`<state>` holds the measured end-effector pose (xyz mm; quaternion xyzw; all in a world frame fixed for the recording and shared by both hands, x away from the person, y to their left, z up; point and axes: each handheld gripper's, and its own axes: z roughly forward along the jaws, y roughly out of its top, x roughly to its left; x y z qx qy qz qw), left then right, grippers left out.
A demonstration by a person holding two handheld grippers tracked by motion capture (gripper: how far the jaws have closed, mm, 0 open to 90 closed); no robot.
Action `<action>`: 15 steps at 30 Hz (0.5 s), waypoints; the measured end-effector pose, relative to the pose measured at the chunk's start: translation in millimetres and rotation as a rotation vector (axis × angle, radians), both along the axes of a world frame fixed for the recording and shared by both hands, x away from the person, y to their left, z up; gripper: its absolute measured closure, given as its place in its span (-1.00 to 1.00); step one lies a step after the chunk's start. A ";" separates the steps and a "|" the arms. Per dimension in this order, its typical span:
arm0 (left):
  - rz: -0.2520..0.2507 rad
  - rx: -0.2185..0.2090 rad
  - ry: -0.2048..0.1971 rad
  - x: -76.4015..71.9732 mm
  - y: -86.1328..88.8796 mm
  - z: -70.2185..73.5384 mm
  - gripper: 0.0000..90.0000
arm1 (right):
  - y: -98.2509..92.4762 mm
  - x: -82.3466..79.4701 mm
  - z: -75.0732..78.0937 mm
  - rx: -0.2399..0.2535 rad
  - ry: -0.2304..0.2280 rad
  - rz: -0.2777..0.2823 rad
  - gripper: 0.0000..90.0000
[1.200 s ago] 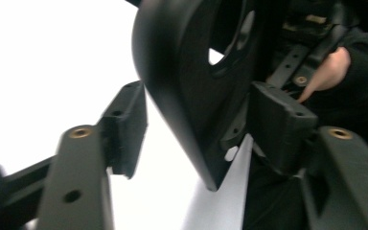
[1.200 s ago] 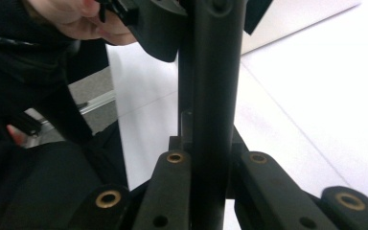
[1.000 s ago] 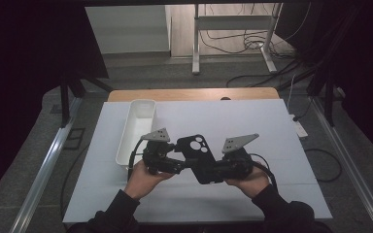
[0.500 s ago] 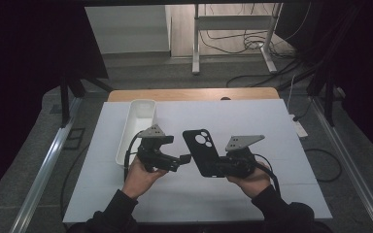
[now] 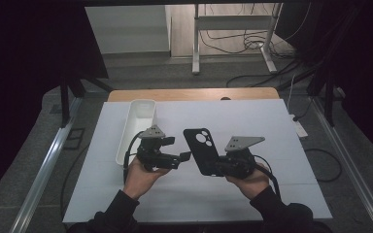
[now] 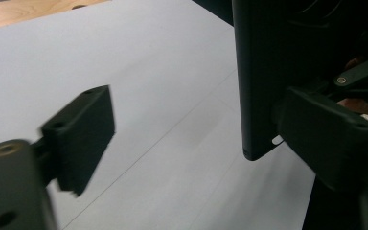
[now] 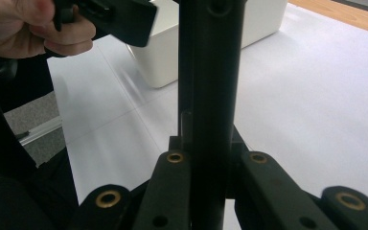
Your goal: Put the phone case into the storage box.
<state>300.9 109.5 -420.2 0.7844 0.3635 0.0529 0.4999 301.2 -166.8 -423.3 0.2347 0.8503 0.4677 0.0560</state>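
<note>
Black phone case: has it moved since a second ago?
Yes. The black phone case, clamped in the right gripper, has shifted right, away from the white rectangular bin and clear of the left gripper, whose jaws have just been closing with nothing between them.

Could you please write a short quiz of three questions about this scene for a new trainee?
1. True or false: the right gripper is shut on the black phone case.
2. Which thing stands on the table beside the left gripper? A) a white bin B) a red cup C) a book
3. Fill in: the left gripper's jaws are ____, with nothing pressed between them.

Key: 1 true; 2 A; 3 open.
</note>
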 end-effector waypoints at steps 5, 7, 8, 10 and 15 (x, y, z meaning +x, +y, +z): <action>-0.008 -0.023 0.007 -0.9 1.3 1.6 -0.18 | 1.3 -0.6 -0.6 0.000 -0.001 0.001 0.92; -0.014 -0.029 0.014 -1.3 1.5 2.5 -0.08 | 2.4 -1.1 -1.1 -0.004 -0.004 0.001 0.92; -0.015 -0.030 0.017 -1.6 1.3 2.9 -0.02 | 2.7 -1.3 -1.2 -0.006 -0.005 0.001 0.92; -0.024 -0.038 0.028 -1.9 0.7 3.1 0.14 | 3.6 -1.7 -1.6 -0.008 -0.008 0.002 0.92; -0.038 -0.038 0.041 -2.7 -1.3 3.9 0.48 | 5.1 -2.3 -2.4 -0.018 -0.013 -0.003 0.92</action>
